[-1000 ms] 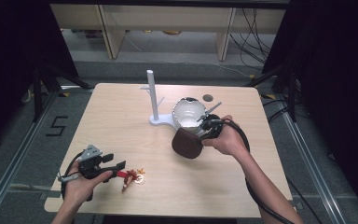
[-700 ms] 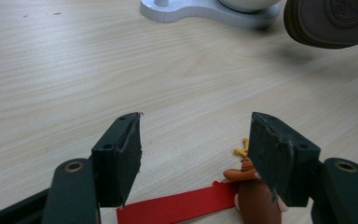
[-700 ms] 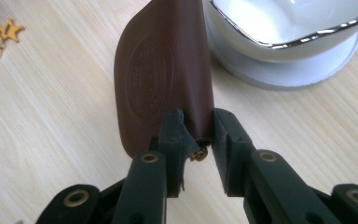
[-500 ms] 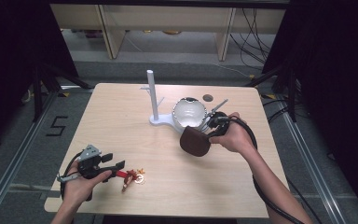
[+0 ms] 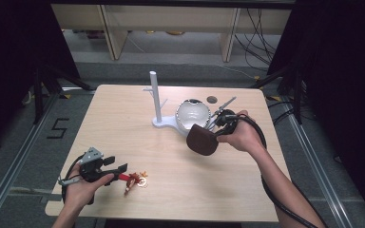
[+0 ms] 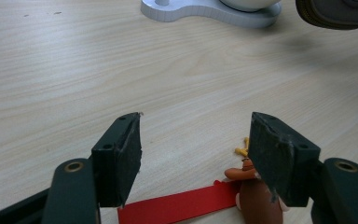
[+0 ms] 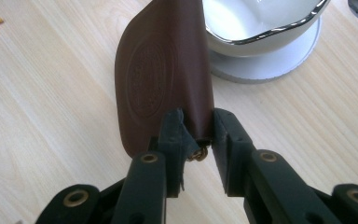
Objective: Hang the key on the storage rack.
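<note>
High view: a person works at a light wooden table [image 5: 123, 118] with a gripper in each hand. The right gripper [image 5: 217, 127] is clamped on the edge of a brown leather pouch [image 5: 201, 140], holding it tilted above the tabletop just in front of a white bowl [image 5: 191, 115]. The bowl sits on the base of a white stand [image 5: 156, 102], whose upright post rises to the bowl's left. A small dark disc [image 5: 212, 99] lies on the table behind the bowl.

Right gripper view: the two black jaws pinch the pouch [image 7: 163, 79] near its metal fastening; an oval embossed stamp shows on the leather, and the silver-rimmed bowl [image 7: 256, 23] lies just beyond.

High view, near edge: the left gripper [image 5: 119, 169] rests low at the table's front left, jaws standing apart. Just ahead of it lies a small ornament [image 5: 135, 179] with a red strip.

Left gripper view: the jaws are spread wide with nothing pressed between them; the red strip [image 6: 177, 205] and the brown, orange-trimmed ornament [image 6: 256, 196] lie on the wood by the right-hand jaw. Whether that jaw touches the ornament cannot be told.
</note>
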Tool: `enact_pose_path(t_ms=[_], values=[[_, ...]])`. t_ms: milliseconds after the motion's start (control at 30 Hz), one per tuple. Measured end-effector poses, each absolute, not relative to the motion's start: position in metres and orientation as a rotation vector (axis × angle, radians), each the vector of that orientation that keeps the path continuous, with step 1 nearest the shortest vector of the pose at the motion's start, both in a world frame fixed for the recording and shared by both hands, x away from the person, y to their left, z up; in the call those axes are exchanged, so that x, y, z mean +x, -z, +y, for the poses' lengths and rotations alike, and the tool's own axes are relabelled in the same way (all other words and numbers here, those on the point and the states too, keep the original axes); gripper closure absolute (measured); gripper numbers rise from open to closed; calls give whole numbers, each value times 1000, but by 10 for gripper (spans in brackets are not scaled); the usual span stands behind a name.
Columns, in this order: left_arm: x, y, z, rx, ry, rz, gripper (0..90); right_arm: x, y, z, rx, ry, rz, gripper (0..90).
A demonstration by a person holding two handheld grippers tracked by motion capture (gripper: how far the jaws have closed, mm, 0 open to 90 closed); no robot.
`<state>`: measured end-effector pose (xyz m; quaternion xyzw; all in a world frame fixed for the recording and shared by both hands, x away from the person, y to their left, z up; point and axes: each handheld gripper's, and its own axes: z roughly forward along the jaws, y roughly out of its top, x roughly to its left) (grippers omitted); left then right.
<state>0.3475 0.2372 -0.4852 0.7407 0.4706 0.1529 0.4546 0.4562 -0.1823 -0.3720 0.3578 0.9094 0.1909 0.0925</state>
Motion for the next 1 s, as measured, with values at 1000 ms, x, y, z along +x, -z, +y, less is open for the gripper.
enact_pose_path(t_ms=[1000], values=[[346, 485, 239, 1834, -388, 1168, 338, 471, 357, -189, 1034, -485, 2695, 748]])
